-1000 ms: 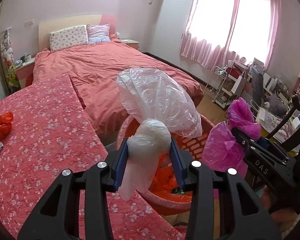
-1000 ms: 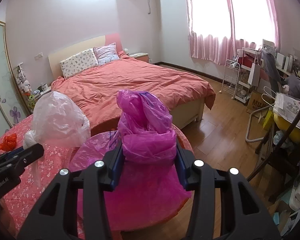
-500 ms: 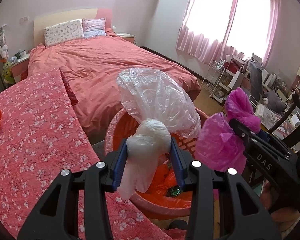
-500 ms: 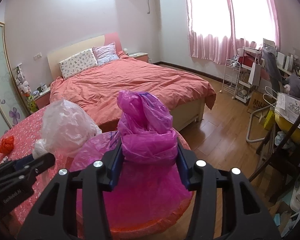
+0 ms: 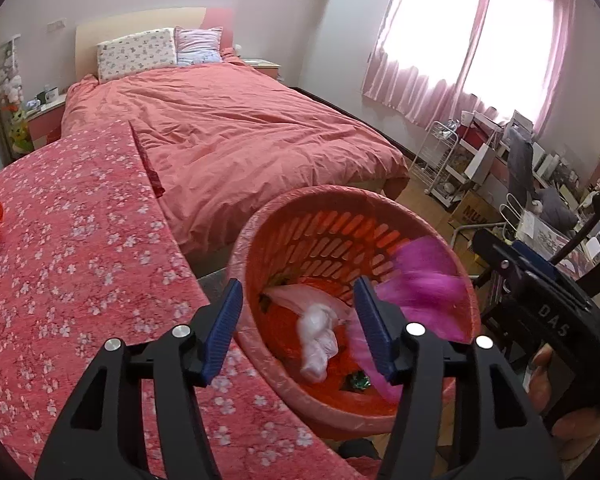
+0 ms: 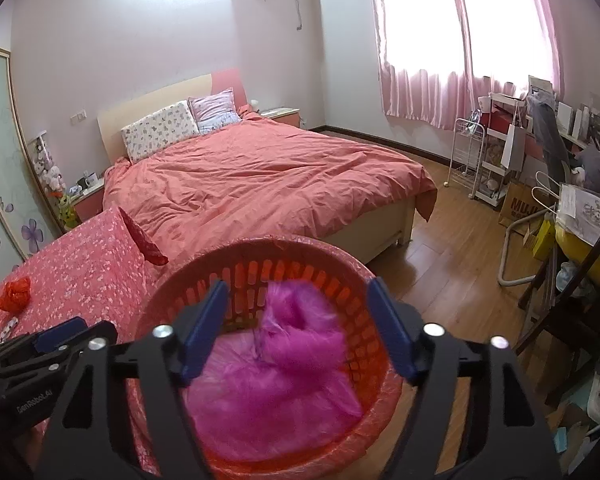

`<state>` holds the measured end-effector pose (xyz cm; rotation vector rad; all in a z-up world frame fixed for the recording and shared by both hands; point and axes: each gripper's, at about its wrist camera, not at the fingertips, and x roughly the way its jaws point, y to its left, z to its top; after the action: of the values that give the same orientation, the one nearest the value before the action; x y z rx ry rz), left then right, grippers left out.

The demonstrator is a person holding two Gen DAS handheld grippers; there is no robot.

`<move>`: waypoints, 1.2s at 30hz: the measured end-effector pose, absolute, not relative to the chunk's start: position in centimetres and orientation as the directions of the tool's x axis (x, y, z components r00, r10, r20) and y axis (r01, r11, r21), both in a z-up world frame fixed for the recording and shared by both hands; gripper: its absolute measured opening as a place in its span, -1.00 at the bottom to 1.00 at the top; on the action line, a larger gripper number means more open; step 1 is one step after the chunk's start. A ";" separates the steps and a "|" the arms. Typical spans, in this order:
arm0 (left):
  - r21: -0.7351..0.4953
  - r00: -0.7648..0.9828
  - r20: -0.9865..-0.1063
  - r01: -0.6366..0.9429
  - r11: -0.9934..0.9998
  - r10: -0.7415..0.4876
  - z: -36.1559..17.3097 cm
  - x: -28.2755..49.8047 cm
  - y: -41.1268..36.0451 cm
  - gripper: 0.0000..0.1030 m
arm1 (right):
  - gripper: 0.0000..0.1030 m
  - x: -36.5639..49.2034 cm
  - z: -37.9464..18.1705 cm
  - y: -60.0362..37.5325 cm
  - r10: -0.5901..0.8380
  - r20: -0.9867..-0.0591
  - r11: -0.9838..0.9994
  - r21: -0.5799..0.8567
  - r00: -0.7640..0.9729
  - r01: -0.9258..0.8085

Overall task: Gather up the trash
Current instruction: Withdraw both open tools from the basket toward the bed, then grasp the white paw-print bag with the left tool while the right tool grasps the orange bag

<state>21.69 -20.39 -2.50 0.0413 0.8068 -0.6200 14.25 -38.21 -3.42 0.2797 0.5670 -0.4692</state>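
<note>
Bedroom with a salmon-covered bed at 12 o'clock and pink curtains at 2. We see the red slatted basket beside the floral-cloth table. Left gripper: jaws have just been opening, now wide, nothing between the pads; clear bag lies in the basket below. Right gripper: jaws also just opening, wide, empty; magenta bag, motion-blurred, inside the basket. Orange bag on the table at 9 o'clock.
</note>
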 end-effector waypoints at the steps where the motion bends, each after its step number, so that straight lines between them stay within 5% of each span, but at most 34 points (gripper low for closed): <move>1: -0.194 0.529 -0.686 0.530 0.826 -0.500 -2.5 21.8 -20.2 0.15 | 0.48 14.3 -3.3 -38.0 -0.349 -0.570 0.858 0.125 0.744 0.498; 16: -0.133 0.614 -0.683 0.428 0.894 -0.396 -2.5 22.9 -14.4 0.34 | 0.55 15.0 -3.0 -35.5 -0.324 -0.573 0.880 0.110 0.752 0.463; 36: 0.015 0.707 -0.707 0.028 0.999 -0.009 -3.4 26.3 6.5 0.42 | 0.70 18.4 -2.6 -26.3 -0.264 -0.556 0.929 0.072 0.788 0.362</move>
<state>26.29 6.48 -3.40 0.0257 0.7854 -0.0204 18.37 -26.29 -2.59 0.1786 0.5711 -0.3392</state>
